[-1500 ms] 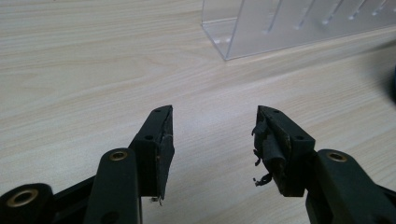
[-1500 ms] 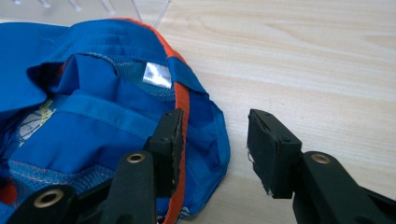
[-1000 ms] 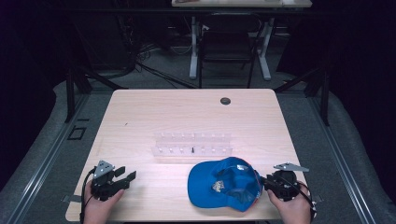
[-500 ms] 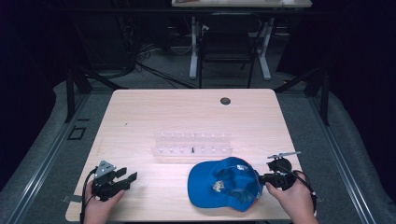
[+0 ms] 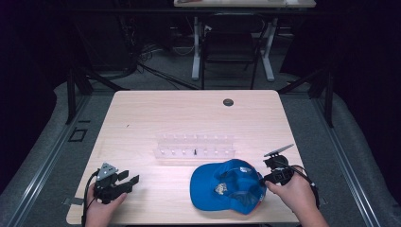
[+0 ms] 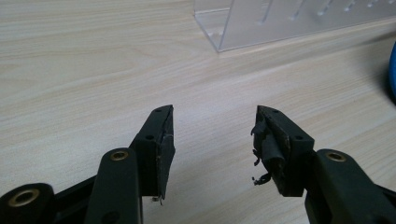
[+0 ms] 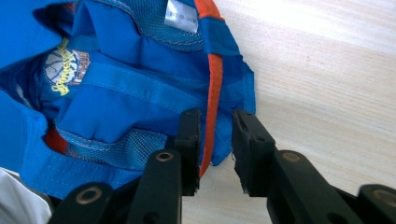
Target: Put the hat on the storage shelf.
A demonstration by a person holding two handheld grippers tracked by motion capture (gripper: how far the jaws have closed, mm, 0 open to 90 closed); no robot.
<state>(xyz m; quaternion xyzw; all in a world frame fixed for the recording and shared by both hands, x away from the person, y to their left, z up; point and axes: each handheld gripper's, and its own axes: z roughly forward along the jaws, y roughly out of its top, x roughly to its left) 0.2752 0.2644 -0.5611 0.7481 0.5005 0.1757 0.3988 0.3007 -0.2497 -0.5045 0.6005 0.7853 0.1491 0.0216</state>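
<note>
The cap (image 7: 130, 88) lies directly ahead of the right gripper (image 7: 215, 140); its orange-trimmed edge is bracketed between jaws just closing, not yet pinched. The edge should be seated deeper before clamping. Left gripper (image 6: 212, 140) is held released, idle.

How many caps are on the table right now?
1. The blue cap lies upside down at the near right of the table, in front of the clear rack. Its edge sits between the jaws of the right claw.
</note>
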